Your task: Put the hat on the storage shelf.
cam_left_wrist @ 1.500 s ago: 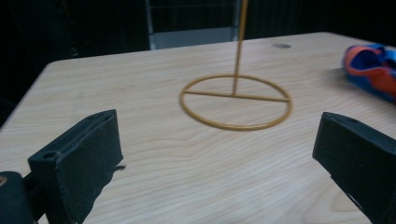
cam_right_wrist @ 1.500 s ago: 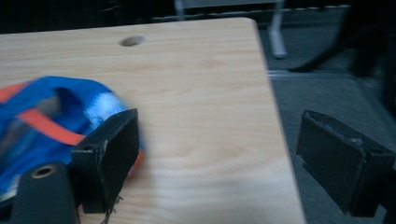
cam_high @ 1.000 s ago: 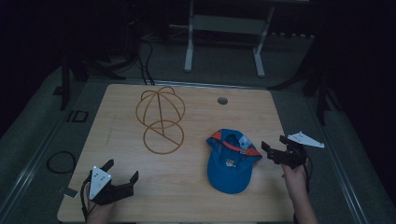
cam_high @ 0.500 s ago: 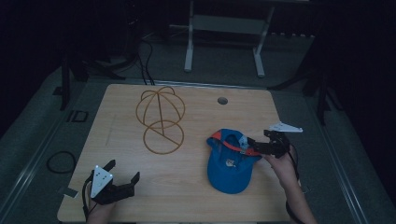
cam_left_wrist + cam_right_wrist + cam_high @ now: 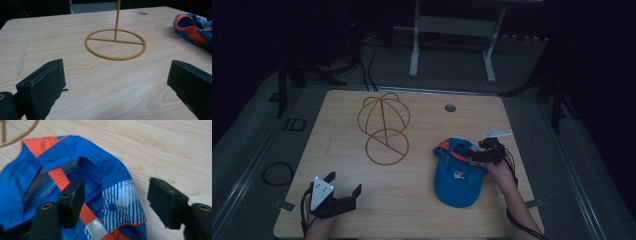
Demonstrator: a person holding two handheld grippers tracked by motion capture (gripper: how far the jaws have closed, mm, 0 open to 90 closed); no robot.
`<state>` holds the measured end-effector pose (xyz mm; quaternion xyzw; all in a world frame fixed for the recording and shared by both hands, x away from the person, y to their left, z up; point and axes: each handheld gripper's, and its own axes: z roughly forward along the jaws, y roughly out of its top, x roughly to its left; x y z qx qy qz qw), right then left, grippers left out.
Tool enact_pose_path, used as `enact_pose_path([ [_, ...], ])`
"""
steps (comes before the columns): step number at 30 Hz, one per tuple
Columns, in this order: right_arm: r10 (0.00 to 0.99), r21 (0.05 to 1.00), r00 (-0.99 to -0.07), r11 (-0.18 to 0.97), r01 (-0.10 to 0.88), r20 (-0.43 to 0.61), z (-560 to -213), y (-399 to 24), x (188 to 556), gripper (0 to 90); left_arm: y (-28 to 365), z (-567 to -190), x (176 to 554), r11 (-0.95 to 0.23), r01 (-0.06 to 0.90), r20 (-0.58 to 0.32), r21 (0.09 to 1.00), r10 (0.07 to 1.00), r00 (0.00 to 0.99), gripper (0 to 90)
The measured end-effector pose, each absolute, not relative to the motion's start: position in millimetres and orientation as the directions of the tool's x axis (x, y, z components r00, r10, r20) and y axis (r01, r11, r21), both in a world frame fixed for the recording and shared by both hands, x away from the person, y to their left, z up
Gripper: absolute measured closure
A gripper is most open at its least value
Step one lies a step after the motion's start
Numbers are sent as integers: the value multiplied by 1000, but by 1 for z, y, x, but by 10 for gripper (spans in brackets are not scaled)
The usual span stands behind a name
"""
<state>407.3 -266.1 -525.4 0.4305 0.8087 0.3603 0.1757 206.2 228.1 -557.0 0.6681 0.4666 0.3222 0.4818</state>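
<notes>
Right gripper view: right hand-held gripper (image 5: 115,202) (closing) straddles cap (image 5: 105,170).

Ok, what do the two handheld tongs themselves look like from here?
Both are black. The left tongs carry a grey three-cornered plate with pale dots on top and have two broad, blocky black pads. The right tongs bear a similar pale plate, have square pads with small holes, and trail a dark cable along the forearm.
</notes>
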Motion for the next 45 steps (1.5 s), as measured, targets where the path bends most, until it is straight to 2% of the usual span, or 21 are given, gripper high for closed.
enact_pose_path([
  [6,823,701,-567,405,588,1,-537,-259,415,350,228,-557,207,-102,316,-17,943,936,352,21],
  [7,821,687,-571,417,595,-4,-541,-257,415,394,228,-557,207,-104,321,-17,941,936,351,21],
  [9,822,683,-569,424,594,-15,-543,-256,415,412,228,-557,207,-104,322,-18,941,936,352,21],
  [11,813,674,-581,452,585,-41,-548,-253,415,485,228,-557,207,-101,321,-19,942,937,350,21],
  [12,813,674,-581,452,585,-41,-548,-253,415,485,228,-557,207,-101,321,-19,942,937,350,21],
  [14,805,665,-588,483,569,-80,-550,-250,413,560,228,-557,207,-102,323,-17,941,938,347,21],
  [18,794,655,-600,507,560,-102,-551,-247,412,617,228,-557,207,-105,325,-13,940,939,342,21],
  [22,779,654,-621,516,552,-90,-552,-246,411,828,228,-557,207,-107,329,-16,938,936,351,21],
  [24,778,654,-623,513,556,-80,-552,-244,411,878,227,-557,207,-113,330,-9,937,937,348,21],
  [27,781,647,-617,519,558,-94,-549,-241,410,887,227,-557,207,-111,329,-12,938,937,350,21],
  [31,788,686,-613,478,549,-58,-535,-243,408,889,228,-557,207,-112,336,-13,935,937,349,21],
  [45,752,784,-650,465,410,-106,-466,-236,391,891,228,-557,209,-112,348,-18,931,936,351,21],
])
